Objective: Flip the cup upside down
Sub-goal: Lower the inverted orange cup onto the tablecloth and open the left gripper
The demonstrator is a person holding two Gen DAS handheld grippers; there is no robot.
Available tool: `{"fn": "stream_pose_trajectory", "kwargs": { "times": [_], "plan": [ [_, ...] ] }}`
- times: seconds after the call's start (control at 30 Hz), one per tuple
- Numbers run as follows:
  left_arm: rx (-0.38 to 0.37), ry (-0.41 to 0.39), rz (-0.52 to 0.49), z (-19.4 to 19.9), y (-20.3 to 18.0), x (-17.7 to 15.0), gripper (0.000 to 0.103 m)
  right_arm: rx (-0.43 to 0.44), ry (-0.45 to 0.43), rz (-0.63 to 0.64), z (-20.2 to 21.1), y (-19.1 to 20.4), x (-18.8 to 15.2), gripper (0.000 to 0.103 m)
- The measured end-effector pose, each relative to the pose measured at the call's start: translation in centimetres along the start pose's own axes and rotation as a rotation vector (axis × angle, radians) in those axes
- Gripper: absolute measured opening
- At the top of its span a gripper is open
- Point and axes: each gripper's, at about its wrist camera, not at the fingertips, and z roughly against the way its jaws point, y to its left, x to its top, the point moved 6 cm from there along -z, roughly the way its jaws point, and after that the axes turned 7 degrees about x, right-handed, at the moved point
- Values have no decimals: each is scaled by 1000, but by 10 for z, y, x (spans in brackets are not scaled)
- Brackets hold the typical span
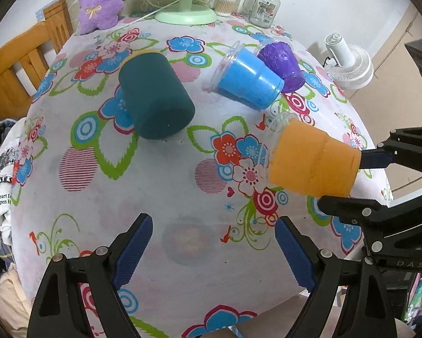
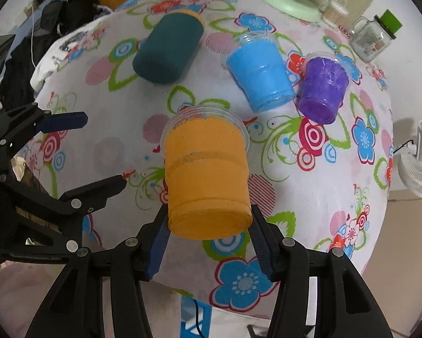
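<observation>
An orange cup [image 2: 206, 174] with a clear rim is held near its base by my right gripper [image 2: 208, 219], which is shut on it. The cup lies sideways, rim pointing away, low over the flowered tablecloth [image 2: 309, 211]. In the left wrist view the orange cup [image 1: 312, 160] sits at the right, with the right gripper [image 1: 348, 180] clamped on its base. My left gripper [image 1: 213, 242] is open and empty above the cloth, to the left of the orange cup. It also shows in the right wrist view [image 2: 104, 152].
A dark teal cup [image 1: 154, 95], a blue cup [image 1: 247, 80] and a purple cup [image 1: 284, 64] lie on their sides farther back. A green fan [image 1: 185, 2], a purple plush [image 1: 101, 0] and a glass jar [image 1: 264, 5] stand at the back edge. A white fan [image 1: 348, 64] stands beyond the right edge.
</observation>
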Motion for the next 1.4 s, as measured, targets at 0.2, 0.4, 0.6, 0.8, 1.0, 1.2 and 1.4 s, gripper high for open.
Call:
{"fn": "stream_pose_trajectory", "kwargs": {
  "times": [0.2,0.4,0.6,0.8,1.0,1.2,1.4],
  "plan": [
    [0,5,-19,-6,-3,2,90,9,103,32,-6,0,1,57],
    [-5,9,-39,-12,-4,8,90,24,179,49,-12,-3,6,57],
    [3,11,-61,-16,-3,16,90,17,190,82,-11,-2,19,57],
    [-8,15,-58,-17,0,25,90,14,151,115,-1,4,39,58],
    [2,27,-64,-20,6,30,90,37,127,61,-5,-2,48,72],
    [-4,30,-62,-17,10,31,90,70,73,1,-5,-8,49,72],
    [-21,3,-83,3,7,39,90,82,-68,-93,19,-10,46,81]
  ]
}}
